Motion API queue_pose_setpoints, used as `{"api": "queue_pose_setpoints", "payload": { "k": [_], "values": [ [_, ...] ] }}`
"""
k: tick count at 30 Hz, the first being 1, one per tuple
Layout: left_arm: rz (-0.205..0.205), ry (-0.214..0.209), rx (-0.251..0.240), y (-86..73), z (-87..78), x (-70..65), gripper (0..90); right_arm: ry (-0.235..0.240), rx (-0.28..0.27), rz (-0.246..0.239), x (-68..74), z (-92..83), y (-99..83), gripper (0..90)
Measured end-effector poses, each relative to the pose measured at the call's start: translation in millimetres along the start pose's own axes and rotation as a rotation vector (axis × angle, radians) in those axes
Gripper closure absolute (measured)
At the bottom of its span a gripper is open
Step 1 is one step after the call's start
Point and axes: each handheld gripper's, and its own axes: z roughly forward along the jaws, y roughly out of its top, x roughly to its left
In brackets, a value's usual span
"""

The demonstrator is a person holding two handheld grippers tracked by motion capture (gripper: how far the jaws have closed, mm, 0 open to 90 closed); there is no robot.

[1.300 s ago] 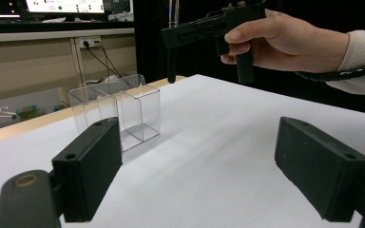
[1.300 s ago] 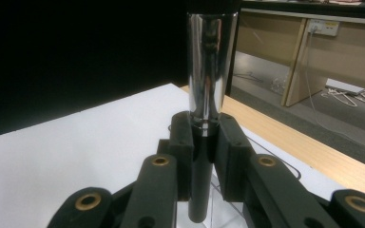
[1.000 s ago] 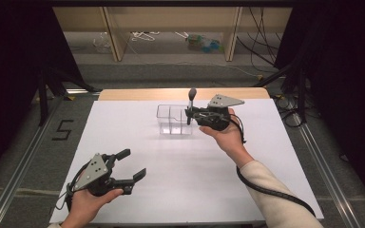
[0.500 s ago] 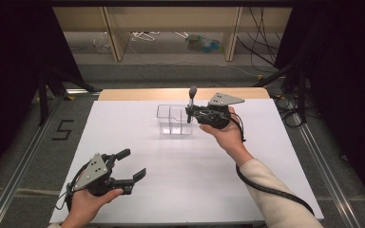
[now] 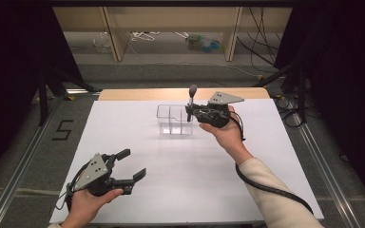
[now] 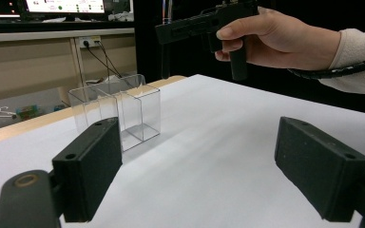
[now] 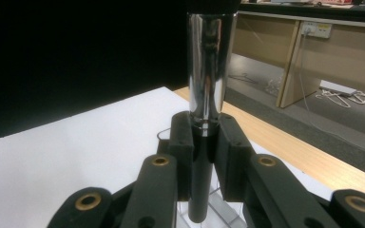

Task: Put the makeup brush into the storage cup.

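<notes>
White table (image 5: 123,118), dark surround. Centre: clear two-cell box (image 5: 173,119). Right gripper (image 5: 190,113), above the box's right cell, pinches an upright chrome-and-black stick (image 5: 192,97), seemingly for lowering in. Lower left: left gripper (image 5: 132,166), jaws spread, idle.

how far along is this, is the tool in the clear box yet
Done: the right claw has picked up the black-handled tool and is shut on it. In hand: it is held upright above the clear divided box. Left: lowering it in. The left claw waits open.
</notes>
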Motion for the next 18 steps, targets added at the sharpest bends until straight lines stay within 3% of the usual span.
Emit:
{"api": "queue_pose_setpoints", "payload": {
  "k": [18],
  "values": [
    [-0.001,0.001,0.0,-0.2,0.2,0.5,15.8,-0.016,-0.013,-0.009,-3.0,1.7,2.7,79.4]
  ]
}}
